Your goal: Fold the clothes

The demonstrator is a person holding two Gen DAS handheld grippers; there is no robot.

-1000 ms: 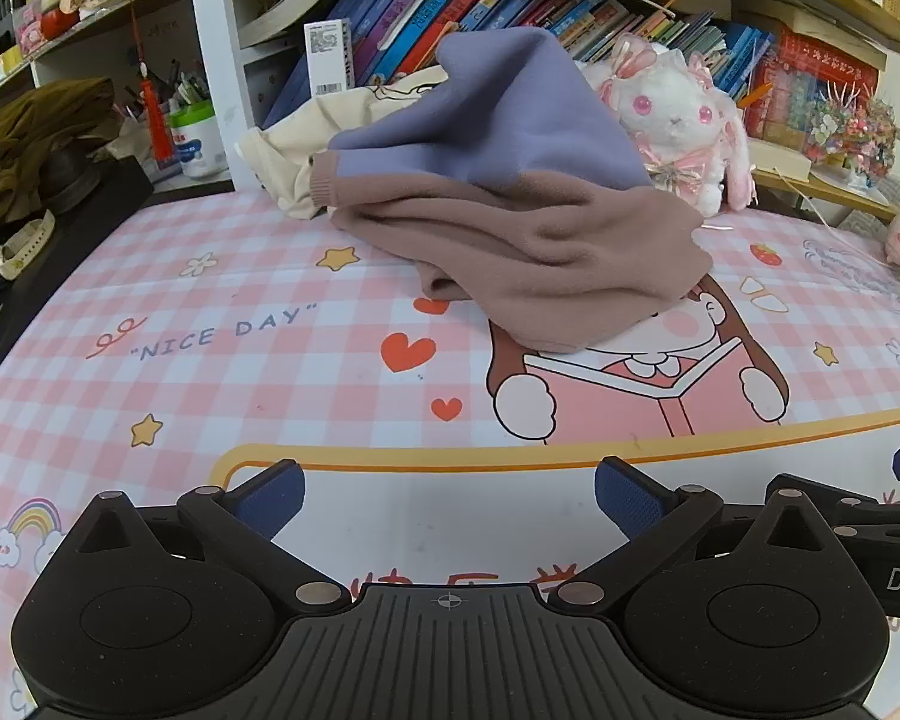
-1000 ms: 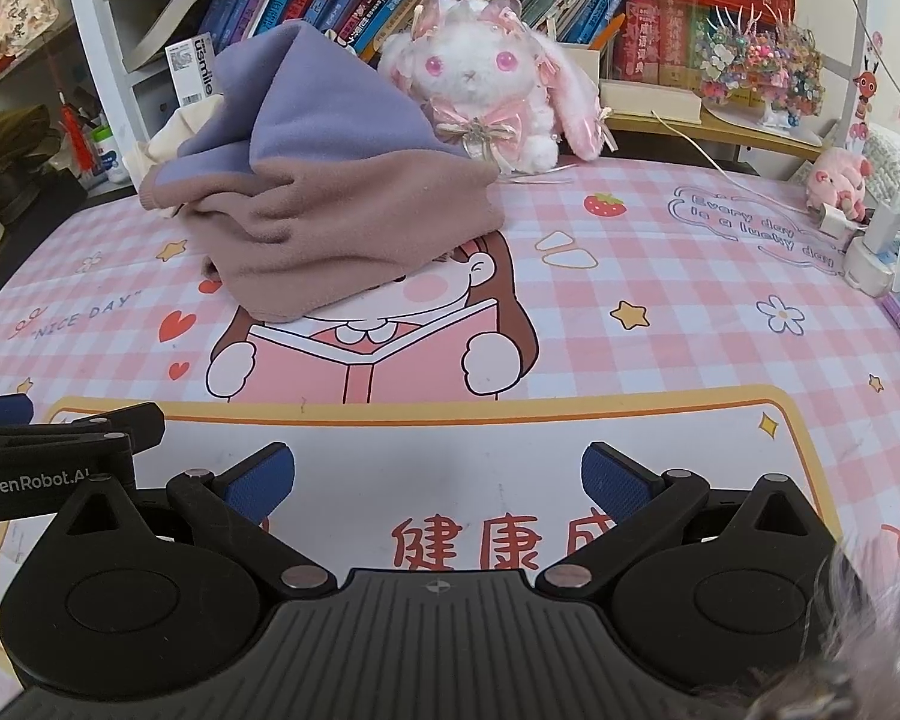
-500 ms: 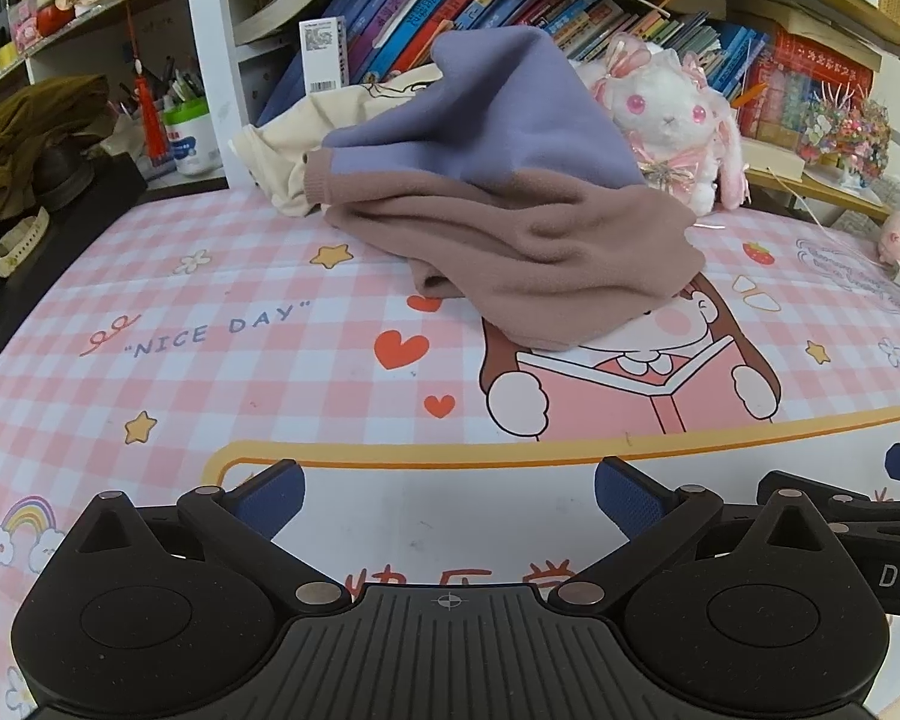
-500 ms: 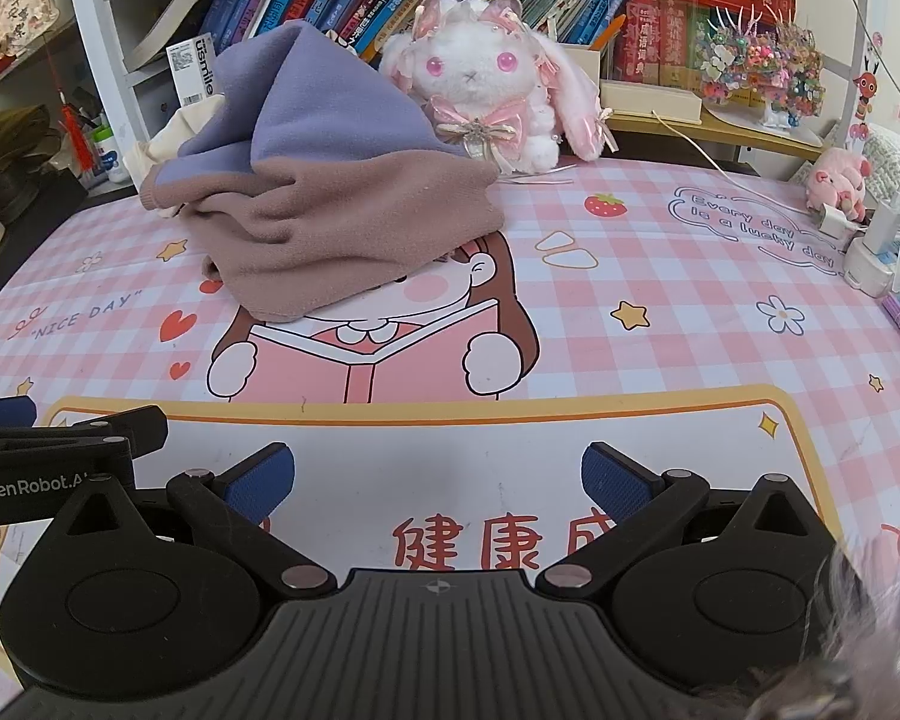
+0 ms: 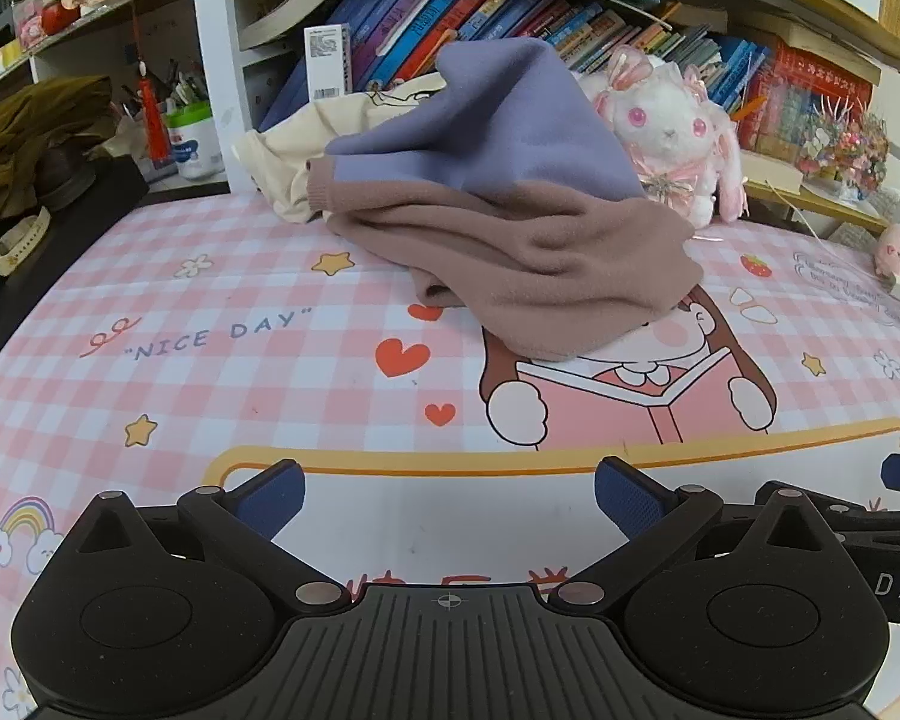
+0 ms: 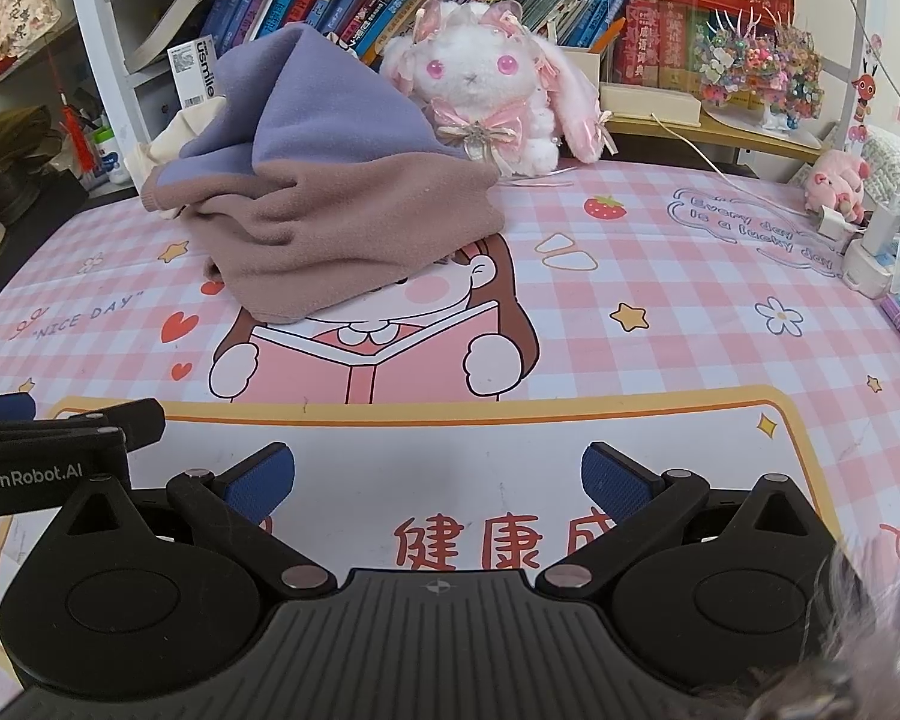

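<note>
1. Your left gripper (image 5: 449,495), black with two blue-padded fingers (image 5: 273,495), hovers low over the pink checked cartoon table mat (image 5: 210,324) with its jaws spread wide and nothing between them.
2. Your right gripper (image 6: 438,474) is in the same pose just beside it: two blue pads (image 6: 618,480) wide apart, holding nothing, above the mat's white panel with red Chinese characters (image 6: 498,540).
3. One crumpled fleece garment, purple on top and dusty mauve below (image 5: 510,222), sits in a peaked heap at the far middle of the mat, well apart from both grippers; its lower edge drapes over the head of the printed reading girl (image 6: 378,354).
4. One cream cloth (image 5: 282,168) lies bunched behind the heap's left side, touching it.
5. One white-and-pink plush rabbit (image 6: 486,90) sits upright just right of the heap, against a shelf of books (image 5: 450,12).
6. One small pink plush pig (image 6: 834,180) rests at the mat's far right edge.
</note>
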